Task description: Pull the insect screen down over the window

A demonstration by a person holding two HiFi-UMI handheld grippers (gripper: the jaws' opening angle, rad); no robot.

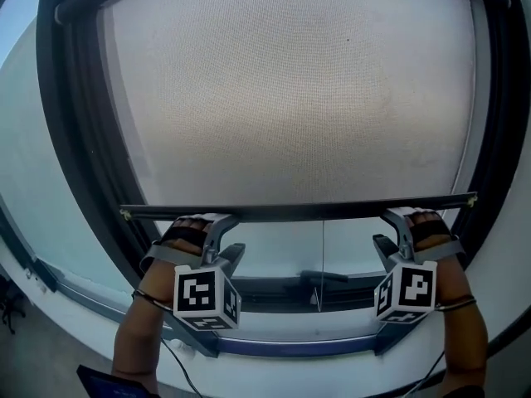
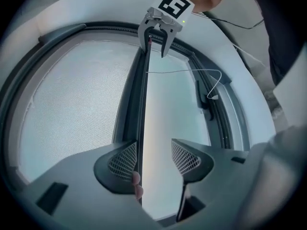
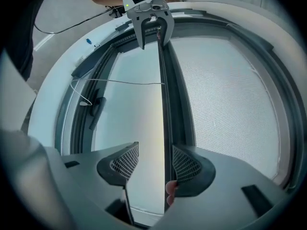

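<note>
The grey insect screen (image 1: 290,98) covers the upper window, and its dark bottom bar (image 1: 299,211) hangs level about two thirds of the way down. My left gripper (image 1: 220,224) reaches up to the bar near its left end. My right gripper (image 1: 400,220) meets it near the right end. In the left gripper view the bar (image 2: 142,104) runs between the wide jaws of the left gripper (image 2: 154,153), against the left pad only. In the right gripper view the bar (image 3: 163,95) lies beside the right pad of the right gripper (image 3: 156,158), also open.
A thin pull cord (image 1: 322,255) hangs from the bar's middle down to a dark window handle (image 1: 323,278). The black window frame (image 1: 83,139) curves round the screen, and a pale sill (image 1: 290,342) lies below. Bare glass shows under the bar.
</note>
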